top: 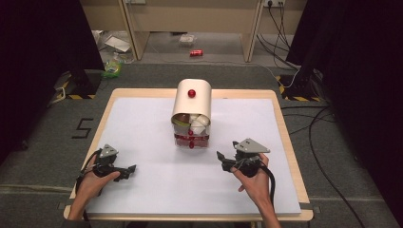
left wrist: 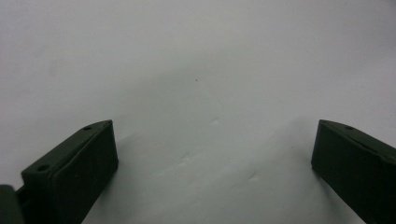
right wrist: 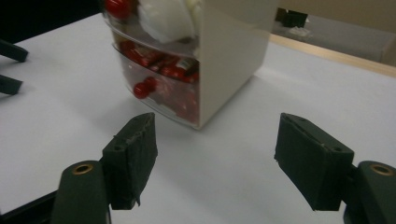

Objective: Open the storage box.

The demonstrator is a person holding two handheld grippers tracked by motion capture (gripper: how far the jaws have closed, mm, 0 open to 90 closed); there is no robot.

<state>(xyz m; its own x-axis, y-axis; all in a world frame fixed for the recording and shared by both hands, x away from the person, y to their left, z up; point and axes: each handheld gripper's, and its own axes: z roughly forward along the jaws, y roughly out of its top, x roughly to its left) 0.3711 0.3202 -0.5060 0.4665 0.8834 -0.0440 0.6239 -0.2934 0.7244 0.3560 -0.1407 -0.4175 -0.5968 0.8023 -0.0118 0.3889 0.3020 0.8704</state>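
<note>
On a white-covered table [top: 142,118], the right gripper [right wrist: 215,154], jaws apart and empty, should line up squarely with the drawer cabinet's [top: 191,114] red knob [right wrist: 140,88] before closing; the left gripper [left wrist: 212,163] rests wide open.

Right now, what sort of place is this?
Probably a lab recording setup: a table under a white sheet, black curtains at both sides, loose cables on grey carpet, and a small drawer box as the prop.

I'm seeing even overhead light brightening the white table cover [top: 157,190], while the room's edges are falling into black. The high view is looking soft and grainy. In the right gripper view, the drawer box [right wrist: 224,56] is blurring slightly, perhaps from motion. The left gripper view is showing faint, diffuse shadows.
</note>
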